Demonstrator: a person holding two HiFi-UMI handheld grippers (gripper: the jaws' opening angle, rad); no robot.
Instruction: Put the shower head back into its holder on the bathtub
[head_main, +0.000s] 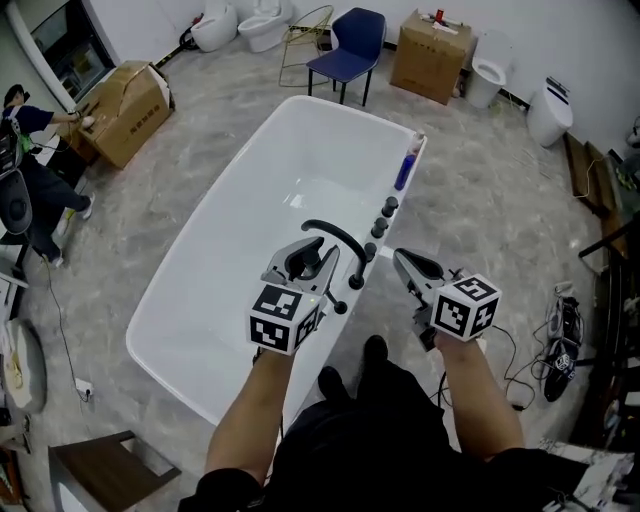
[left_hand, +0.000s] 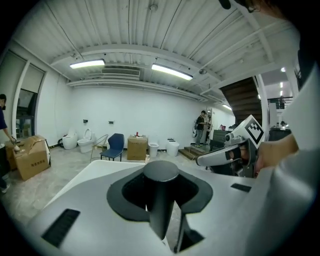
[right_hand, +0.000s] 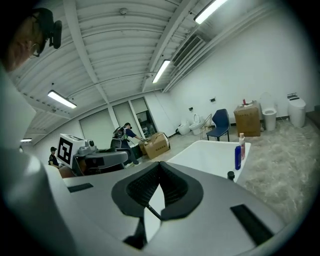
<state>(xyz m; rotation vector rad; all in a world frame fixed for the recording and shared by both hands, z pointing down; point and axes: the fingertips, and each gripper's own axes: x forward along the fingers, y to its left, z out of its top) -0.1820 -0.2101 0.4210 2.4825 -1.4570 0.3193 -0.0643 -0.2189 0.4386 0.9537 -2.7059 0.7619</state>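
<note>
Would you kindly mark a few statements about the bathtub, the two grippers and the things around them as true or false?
1. The left gripper is closed on a dark cylindrical shower head handle. True.
2. The right gripper holds the slim blue plastic bottle. False: the bottle stands on the rim of the white bathtub, and this gripper's jaws are together with nothing between them.
3. A blue chair stands beyond the bathtub's far end. True.
4. The large brown cardboard box sits inside the bathtub. False: it stands on the grey marbled floor, off to the side of the tub.
</note>
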